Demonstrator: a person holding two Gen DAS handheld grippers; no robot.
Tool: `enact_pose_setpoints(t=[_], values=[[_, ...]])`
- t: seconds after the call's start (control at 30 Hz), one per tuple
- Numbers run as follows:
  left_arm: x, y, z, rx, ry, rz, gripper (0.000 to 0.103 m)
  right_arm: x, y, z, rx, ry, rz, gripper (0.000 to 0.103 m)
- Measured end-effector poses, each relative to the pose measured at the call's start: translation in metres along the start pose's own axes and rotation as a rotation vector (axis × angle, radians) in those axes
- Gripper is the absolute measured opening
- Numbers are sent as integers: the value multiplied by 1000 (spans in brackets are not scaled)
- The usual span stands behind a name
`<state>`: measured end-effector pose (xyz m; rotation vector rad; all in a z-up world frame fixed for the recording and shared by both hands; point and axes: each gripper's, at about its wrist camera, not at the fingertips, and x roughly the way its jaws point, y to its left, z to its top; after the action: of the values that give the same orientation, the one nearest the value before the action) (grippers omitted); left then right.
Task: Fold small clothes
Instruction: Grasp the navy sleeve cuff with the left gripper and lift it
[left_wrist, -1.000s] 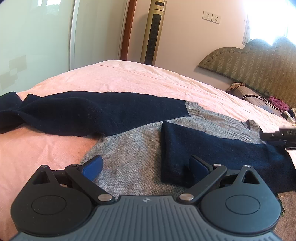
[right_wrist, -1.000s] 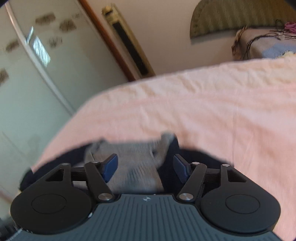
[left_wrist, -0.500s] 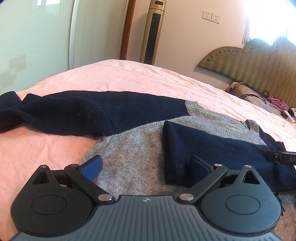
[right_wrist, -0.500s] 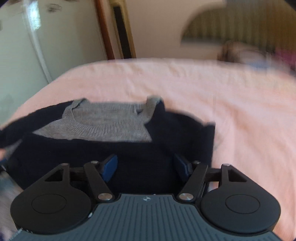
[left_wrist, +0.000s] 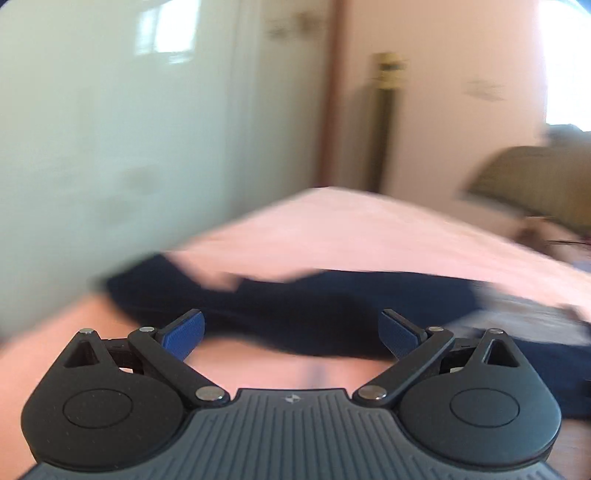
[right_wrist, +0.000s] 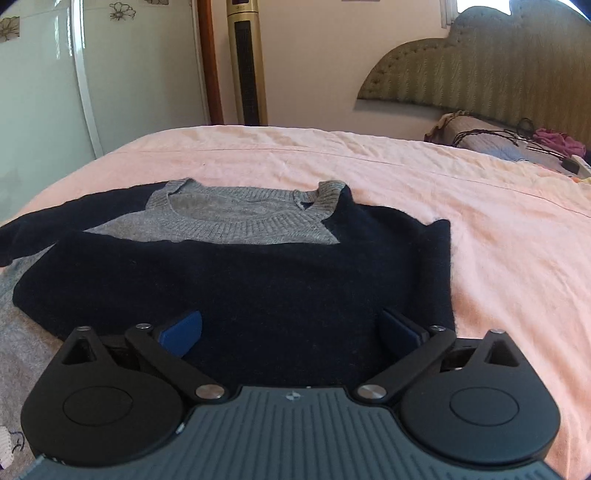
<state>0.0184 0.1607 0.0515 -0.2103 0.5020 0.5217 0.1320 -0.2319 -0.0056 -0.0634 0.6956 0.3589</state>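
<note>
A grey sweater (right_wrist: 236, 218) with navy sleeves lies flat on the pink bed (right_wrist: 480, 229). Its right navy sleeve (right_wrist: 258, 280) is folded across the chest, below the grey neckline. My right gripper (right_wrist: 291, 334) is open and empty, just above that folded sleeve. The left wrist view is motion-blurred. There the other navy sleeve (left_wrist: 295, 306) stretches out to the left over the pink sheet. My left gripper (left_wrist: 291, 334) is open and empty, near the middle of that sleeve.
A padded headboard (right_wrist: 480, 70) and a pillow with cables and small items (right_wrist: 517, 144) are at the back right. A tall tower fan (right_wrist: 247, 62) and a glass wardrobe door (right_wrist: 44, 92) stand beyond the bed's far edge.
My left gripper has swung left, from over the grey body to the outstretched navy sleeve. My right gripper has pulled back and steadied above the folded sleeve. Both stay open.
</note>
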Motion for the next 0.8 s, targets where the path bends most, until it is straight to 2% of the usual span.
enact_pose_setpoints(t=[0.03, 0.1, 0.13, 0.2, 0.23, 0.27, 0.3, 0.33, 0.37, 0.4, 0.47, 0.53, 0.6, 0.7, 0.8], values=[[10, 23, 7, -57, 27, 51, 101, 1, 3, 0, -11, 3, -9, 103], [29, 71, 18, -231, 78, 150, 101, 2, 5, 0, -15, 4, -13, 103], [40, 93, 21, -334, 112, 168, 101, 2, 4, -1, -9, 1, -9, 103], [66, 128, 22, -506, 216, 116, 100, 1, 2, -2, 6, -6, 0, 103], [77, 136, 22, -550, 248, 105, 100, 0, 1, -3, 10, -8, 4, 103], [81, 135, 26, -524, 221, 114, 99, 0, 0, -3, 13, -9, 7, 103], [87, 129, 30, -481, 213, 120, 80, 0, 0, -3, 16, -10, 9, 103], [94, 123, 32, -440, 228, 129, 35, 0, 0, -3, 19, -10, 11, 103], [101, 117, 35, -407, 251, 158, 17, 0, 0, -3, 21, -10, 10, 103], [105, 115, 38, -394, 256, 170, 6, 1, 0, -3, 22, -11, 11, 103], [98, 108, 44, -390, 228, 174, 6, 1, 0, -2, 25, -12, 12, 103], [76, 101, 54, -371, 132, 153, 5, 1, 0, -2, 25, -12, 12, 103], [43, 82, 64, -319, 20, 81, 5, 1, 0, -2, 25, -12, 13, 103], [-16, 31, 70, -116, -164, -61, 5, 0, 0, -2, 26, -12, 15, 103], [-66, -27, 51, 124, -290, -206, 5, -1, -3, -2, 37, -17, 23, 103]])
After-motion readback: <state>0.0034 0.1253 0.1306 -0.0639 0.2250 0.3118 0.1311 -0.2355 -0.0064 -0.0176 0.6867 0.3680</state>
